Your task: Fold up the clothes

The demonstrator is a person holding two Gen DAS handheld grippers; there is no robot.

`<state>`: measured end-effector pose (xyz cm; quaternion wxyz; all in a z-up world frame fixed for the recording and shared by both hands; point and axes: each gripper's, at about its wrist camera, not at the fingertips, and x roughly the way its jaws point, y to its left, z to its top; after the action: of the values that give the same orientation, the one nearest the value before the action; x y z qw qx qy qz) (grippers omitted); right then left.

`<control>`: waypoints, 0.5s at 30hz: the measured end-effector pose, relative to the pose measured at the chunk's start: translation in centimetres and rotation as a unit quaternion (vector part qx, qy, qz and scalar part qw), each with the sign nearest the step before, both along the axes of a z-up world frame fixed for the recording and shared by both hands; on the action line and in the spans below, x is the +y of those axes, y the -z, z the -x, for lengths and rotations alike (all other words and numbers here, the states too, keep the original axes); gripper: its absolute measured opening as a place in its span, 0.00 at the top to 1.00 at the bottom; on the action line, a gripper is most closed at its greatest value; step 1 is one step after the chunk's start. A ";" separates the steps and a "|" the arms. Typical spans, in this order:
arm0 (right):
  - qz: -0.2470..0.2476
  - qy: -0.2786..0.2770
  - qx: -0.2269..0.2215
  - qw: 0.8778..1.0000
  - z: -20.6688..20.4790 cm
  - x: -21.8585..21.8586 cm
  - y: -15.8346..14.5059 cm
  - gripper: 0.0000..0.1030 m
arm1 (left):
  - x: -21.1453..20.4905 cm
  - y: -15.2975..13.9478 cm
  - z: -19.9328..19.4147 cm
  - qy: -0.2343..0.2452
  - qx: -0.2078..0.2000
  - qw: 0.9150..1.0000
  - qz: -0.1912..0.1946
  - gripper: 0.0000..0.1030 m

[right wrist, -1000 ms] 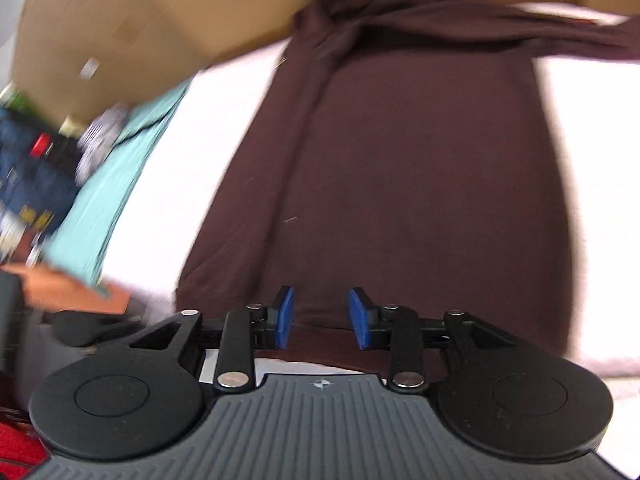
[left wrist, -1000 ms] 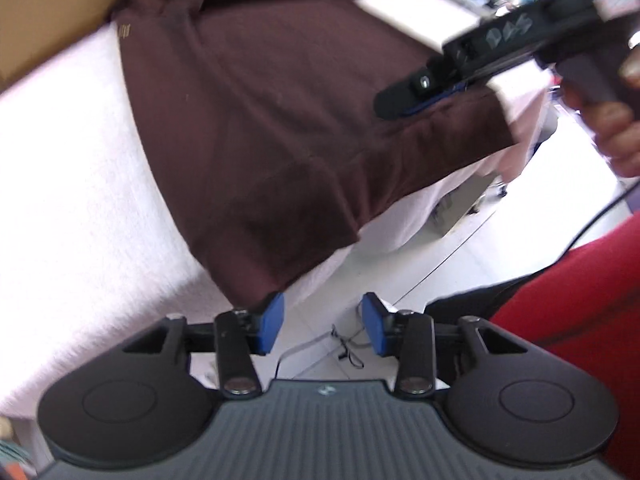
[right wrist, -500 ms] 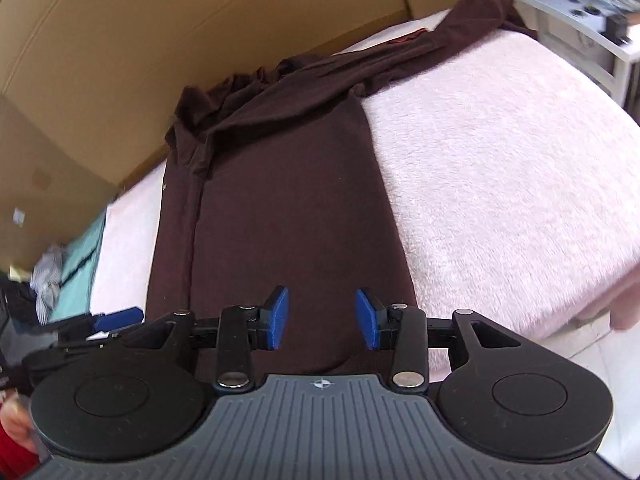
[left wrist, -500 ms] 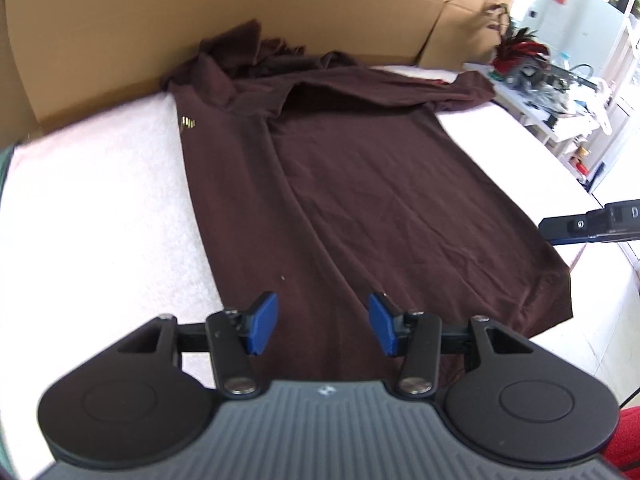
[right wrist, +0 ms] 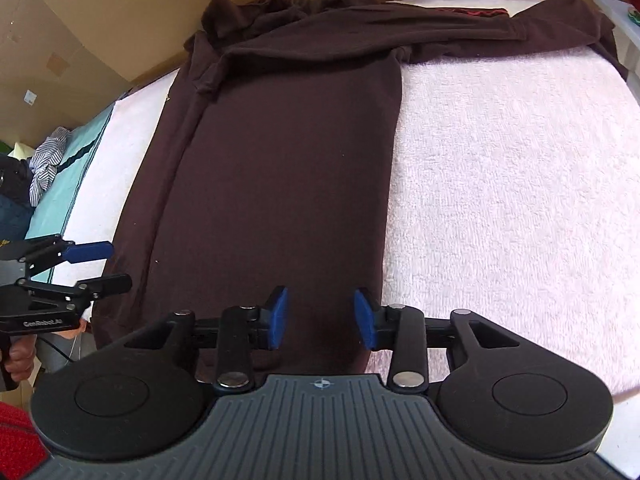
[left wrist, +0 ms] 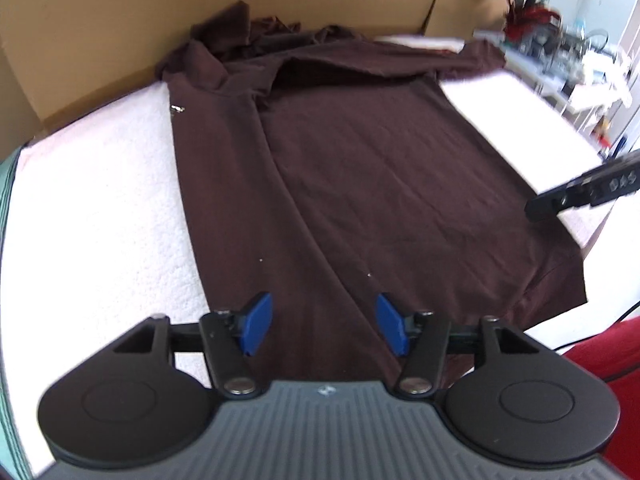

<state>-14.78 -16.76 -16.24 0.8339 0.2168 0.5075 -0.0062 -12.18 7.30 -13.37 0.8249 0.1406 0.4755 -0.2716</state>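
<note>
A dark brown long-sleeved shirt (left wrist: 380,184) lies spread flat on a worktop covered with a pale pink fluffy towel (right wrist: 512,184). Its left side is folded over the body, so a long crease runs down the cloth. One sleeve stretches across the top and out to the right, and the collar end is bunched against a brown cardboard wall (left wrist: 200,8) behind the worktop. The lower hem reaches the near edge of the worktop and hangs a little over it.

The left gripper (left wrist: 324,330) hovers above the lower part of the shirt, near the hem. Its blue fingers (left wrist: 258,330) are apart and opening, with only the cloth seen below them; the pads do not press on it. In the right wrist view this same gripper appears at the left edge, held by a hand (right wrist: 18,354).

The right gripper (right wrist: 320,320) hovers over the hem at the right side of the shirt. Its blue fingers (right wrist: 278,318) stand at a middle width and hold nothing. Its black tip is also seen in the left wrist view, at the right edge.

At the far left of the worktop lies a light green cloth (right wrist: 60,192) with a striped garment (right wrist: 44,160) on it. A red piece of clothing (left wrist: 608,356) of the person shows at the lower right.
</note>
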 end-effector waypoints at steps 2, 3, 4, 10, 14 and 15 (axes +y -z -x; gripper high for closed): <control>0.008 -0.001 0.006 1.000 0.0 0.2 0.3 0.62 | -0.4 0.9 0.1 0.004 0.006 1.000 -0.015 0.44; 0.012 -0.002 0.004 1.000 0.2 0.5 0.3 0.61 | -0.4 1.0 0.2 0.003 0.004 1.000 -0.016 0.43; 0.017 -0.003 0.001 1.000 0.4 0.7 0.3 0.61 | -0.4 1.1 0.3 0.002 -0.001 1.000 -0.014 0.42; 0.052 -0.004 -0.019 0.998 1.0 3.1 0.2 0.35 | -1.4 1.7 0.5 0.006 0.008 1.000 -0.015 0.13; 0.052 0.010 -0.036 0.998 1.1 4.6 0.6 0.18 | -1.8 1.8 0.5 0.025 0.011 0.999 -0.019 0.10; 0.050 0.019 -0.047 0.997 1.3 4.8 0.7 0.15 | -1.7 1.9 0.4 0.028 0.011 0.999 -0.018 0.09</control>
<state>-16.08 -11.99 -16.92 0.8661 0.1843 0.4631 -0.0373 -12.60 5.61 -15.24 0.8091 0.1656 0.4854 -0.2871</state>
